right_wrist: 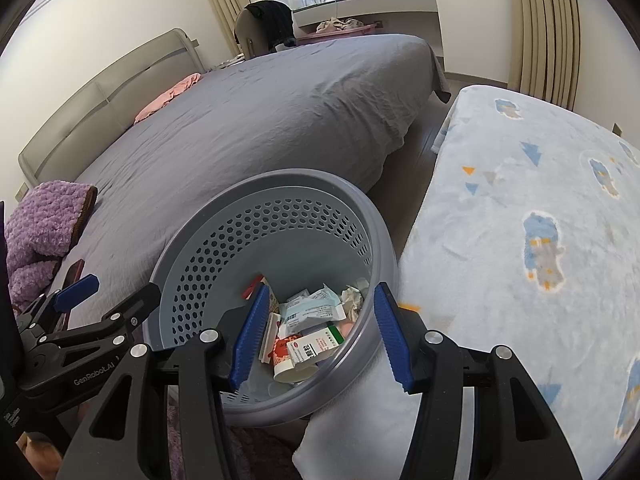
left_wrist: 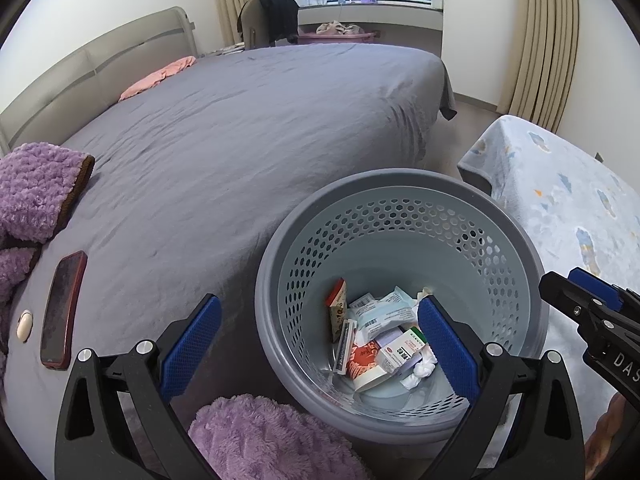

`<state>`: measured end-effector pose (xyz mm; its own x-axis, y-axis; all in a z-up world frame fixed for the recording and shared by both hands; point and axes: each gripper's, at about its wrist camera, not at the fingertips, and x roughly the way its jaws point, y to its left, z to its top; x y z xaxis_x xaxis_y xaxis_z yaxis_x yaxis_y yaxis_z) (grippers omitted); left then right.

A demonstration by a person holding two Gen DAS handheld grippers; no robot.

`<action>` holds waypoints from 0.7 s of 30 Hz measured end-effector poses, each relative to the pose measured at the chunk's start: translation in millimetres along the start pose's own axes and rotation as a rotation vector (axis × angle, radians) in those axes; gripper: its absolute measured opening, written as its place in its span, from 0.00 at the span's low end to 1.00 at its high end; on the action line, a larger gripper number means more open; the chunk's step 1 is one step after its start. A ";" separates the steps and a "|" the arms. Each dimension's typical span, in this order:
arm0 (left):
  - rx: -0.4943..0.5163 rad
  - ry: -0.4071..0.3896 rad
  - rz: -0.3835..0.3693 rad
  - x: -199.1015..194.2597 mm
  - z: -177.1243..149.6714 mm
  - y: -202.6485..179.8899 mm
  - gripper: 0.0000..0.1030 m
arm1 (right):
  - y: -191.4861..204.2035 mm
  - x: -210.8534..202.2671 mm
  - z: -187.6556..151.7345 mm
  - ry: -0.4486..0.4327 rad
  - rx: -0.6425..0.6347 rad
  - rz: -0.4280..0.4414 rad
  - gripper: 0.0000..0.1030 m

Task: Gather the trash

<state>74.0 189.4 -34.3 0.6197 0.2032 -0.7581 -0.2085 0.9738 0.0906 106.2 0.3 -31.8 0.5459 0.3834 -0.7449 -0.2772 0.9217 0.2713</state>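
A grey perforated trash basket [left_wrist: 400, 200] stands between the bed and a low blanket-covered surface; it also shows in the right wrist view [right_wrist: 260, 188]. Inside lie several pieces of trash: small boxes, wrappers and crumpled tissue [left_wrist: 380, 340] [right_wrist: 312, 328]. My left gripper [left_wrist: 320, 340] is open and empty above the basket's near left rim. My right gripper [right_wrist: 320, 332] is open and empty above the basket's near right side. Each gripper shows in the other's view: the right one [left_wrist: 592, 308] and the left one [right_wrist: 108, 292].
A bed with a grey sheet [left_wrist: 240, 128] fills the left. On it lie a red phone [left_wrist: 64, 308], a small white device [left_wrist: 24, 322], purple fleece [left_wrist: 32, 188] and a pink cloth [left_wrist: 156, 76]. A light blue patterned blanket [right_wrist: 520, 220] lies at the right.
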 end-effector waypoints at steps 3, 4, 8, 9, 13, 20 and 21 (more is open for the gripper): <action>0.000 0.004 0.005 0.7 -0.3 -0.2 0.94 | 0.1 -0.3 0.1 0.000 -0.001 0.000 0.51; 0.000 0.004 0.005 0.8 -0.3 -0.1 0.94 | -0.2 -0.1 0.1 -0.001 -0.001 -0.001 0.51; -0.012 0.005 -0.008 0.9 -0.2 0.9 0.94 | -1.0 -0.5 0.0 -0.001 0.001 -0.001 0.51; -0.014 0.003 -0.009 0.6 -0.1 1.2 0.94 | -0.9 -0.8 0.0 -0.002 0.002 -0.001 0.51; -0.008 -0.003 0.002 -0.7 0.3 0.3 0.94 | -1.9 -1.1 0.2 -0.002 0.002 -0.001 0.51; 0.000 -0.002 0.008 -1.2 1.6 -1.5 0.94 | -2.1 -3.0 0.6 -0.004 -0.005 -0.003 0.51; 0.000 -0.001 0.006 -1.3 1.5 -1.1 0.94 | -1.7 -3.2 0.6 -0.004 -0.006 -0.004 0.51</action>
<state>74.5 188.2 -32.5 0.6191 0.2092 -0.7569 -0.2124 0.9725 0.0951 105.4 -2.4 -29.5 0.5505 0.3802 -0.7432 -0.2798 0.9228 0.2648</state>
